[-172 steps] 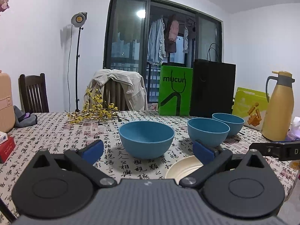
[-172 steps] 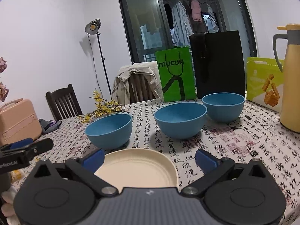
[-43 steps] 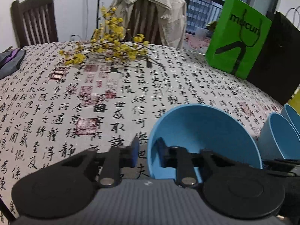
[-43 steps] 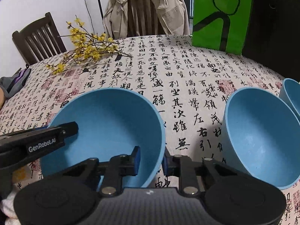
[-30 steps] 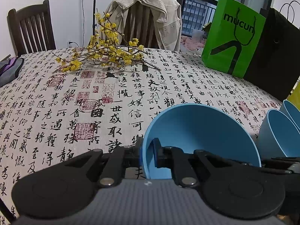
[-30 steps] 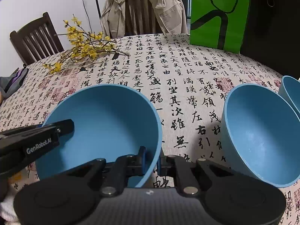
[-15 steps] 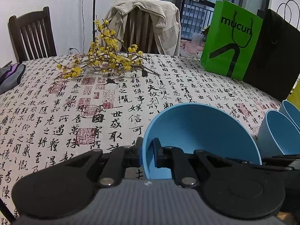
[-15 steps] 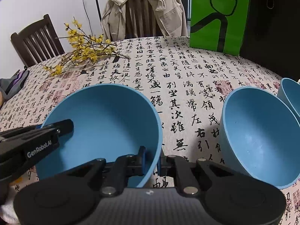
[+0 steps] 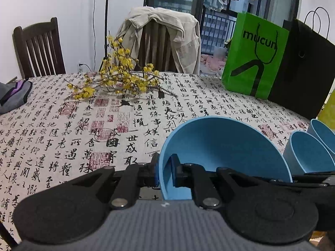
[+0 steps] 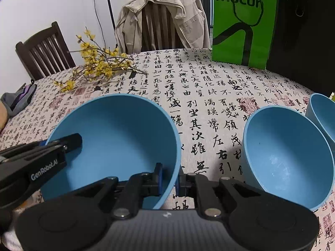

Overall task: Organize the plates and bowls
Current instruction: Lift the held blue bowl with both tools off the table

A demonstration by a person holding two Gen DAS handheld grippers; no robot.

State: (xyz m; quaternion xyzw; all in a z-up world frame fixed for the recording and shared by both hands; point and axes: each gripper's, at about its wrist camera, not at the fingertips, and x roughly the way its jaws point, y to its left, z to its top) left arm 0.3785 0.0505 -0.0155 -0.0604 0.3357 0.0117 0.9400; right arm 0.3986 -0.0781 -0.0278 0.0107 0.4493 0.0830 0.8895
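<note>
Both grippers hold one large blue bowl (image 9: 222,146) over the table with the calligraphy-print cloth (image 9: 62,146). My left gripper (image 9: 164,172) is shut on the bowl's left rim, one pad inside and one outside. My right gripper (image 10: 168,178) is shut the same way on the right rim of this bowl (image 10: 117,129). In the right wrist view the left gripper (image 10: 62,144) reaches in over the opposite rim. A second blue bowl (image 10: 286,152) stands just right of the held one, and a third blue bowl (image 10: 322,113) shows at the right edge. No plate is in view.
A branch of yellow flowers (image 9: 117,79) lies at the far side of the table. A green paper bag (image 9: 255,56) and a black bag (image 9: 303,69) stand at the back right. A chair with a beige jacket (image 9: 163,39) and a wooden chair (image 9: 39,48) stand behind.
Both grippers, open several seconds ago, closed their pads onto the blue bowl's rim about a second ago and have stayed shut. The left wrist view has tipped up slightly.
</note>
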